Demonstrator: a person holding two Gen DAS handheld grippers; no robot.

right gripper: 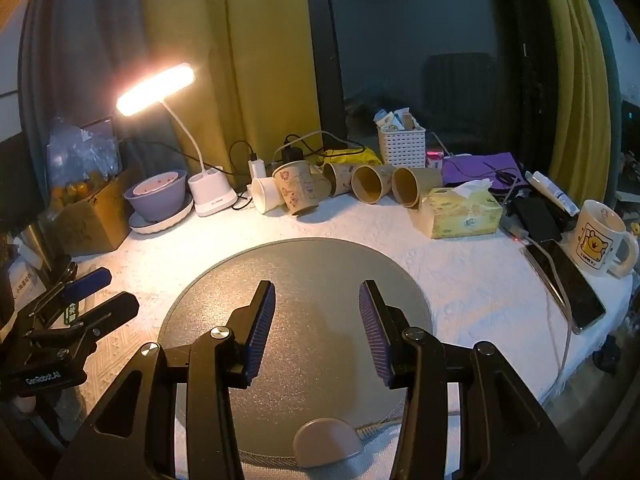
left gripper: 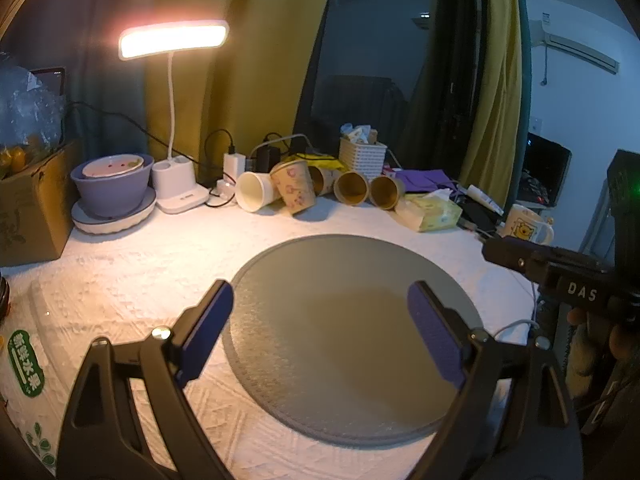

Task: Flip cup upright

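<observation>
Several paper cups lie on their sides in a row at the back of the table: a white one (left gripper: 254, 191), a patterned one (left gripper: 295, 191) leaning upside down, and brown ones (left gripper: 352, 188). They also show in the right wrist view (right gripper: 298, 192). My left gripper (left gripper: 320, 320) is open and empty above a round grey mat (left gripper: 340, 360). My right gripper (right gripper: 317, 316) is open and empty above the same mat (right gripper: 296, 272). A small pinkish rounded thing (right gripper: 326, 442) sits at the mat's near edge.
A lit desk lamp (left gripper: 174, 40), purple bowl on a plate (left gripper: 112, 188), cardboard box (left gripper: 32, 208), white basket (left gripper: 362, 156), tissue pack (right gripper: 464, 212), phone (right gripper: 568, 284) and bear mug (right gripper: 600, 244) ring the white tablecloth. Cables and chargers run along the back.
</observation>
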